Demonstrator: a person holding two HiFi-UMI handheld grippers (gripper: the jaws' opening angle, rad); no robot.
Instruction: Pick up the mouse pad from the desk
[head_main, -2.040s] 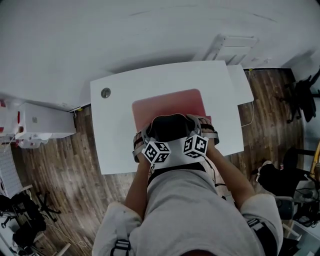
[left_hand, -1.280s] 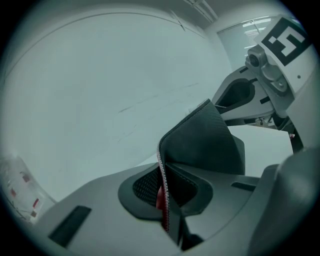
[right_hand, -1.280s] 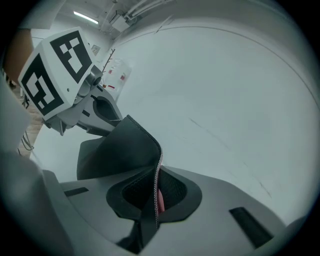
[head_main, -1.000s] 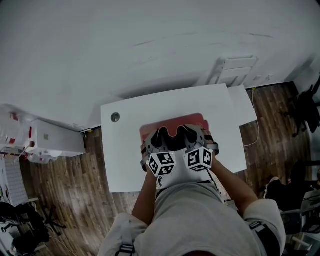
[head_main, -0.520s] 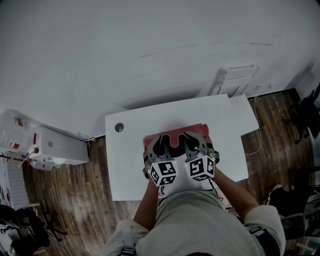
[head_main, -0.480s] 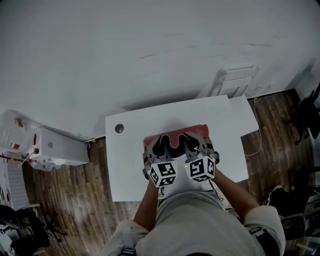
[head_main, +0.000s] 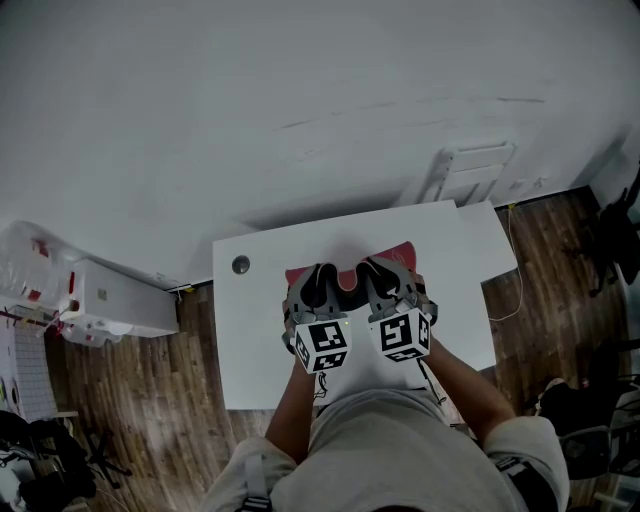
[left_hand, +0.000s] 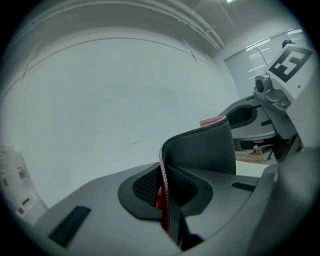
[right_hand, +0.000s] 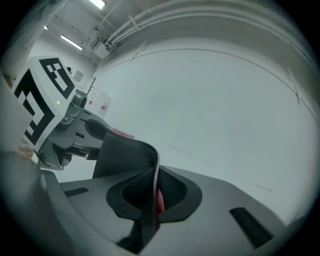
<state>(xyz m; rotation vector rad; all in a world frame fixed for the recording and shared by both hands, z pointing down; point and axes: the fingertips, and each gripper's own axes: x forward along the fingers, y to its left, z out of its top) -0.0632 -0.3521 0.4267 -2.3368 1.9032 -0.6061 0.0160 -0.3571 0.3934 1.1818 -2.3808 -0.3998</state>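
Observation:
The mouse pad (head_main: 349, 276) is red on top and dark underneath. It hangs bent above the white desk (head_main: 250, 340), held by its near edge. My left gripper (head_main: 318, 282) is shut on the pad's left part. My right gripper (head_main: 383, 277) is shut on its right part. In the left gripper view the stitched pad edge (left_hand: 167, 200) runs between the jaws, and the dark underside (left_hand: 200, 150) curls up to the right. In the right gripper view the pad (right_hand: 125, 155) curls up to the left from the jaws. The grippers hide most of the pad from above.
A round grommet (head_main: 240, 265) sits in the desk's far left corner. A white cabinet (head_main: 110, 300) stands on the wood floor to the left. A white rack (head_main: 470, 170) leans on the wall behind the desk. A cable (head_main: 510, 290) hangs off the right edge.
Both grippers have risen together with the pad pinched in them. The pad has come up off the desk and shows less red from above.

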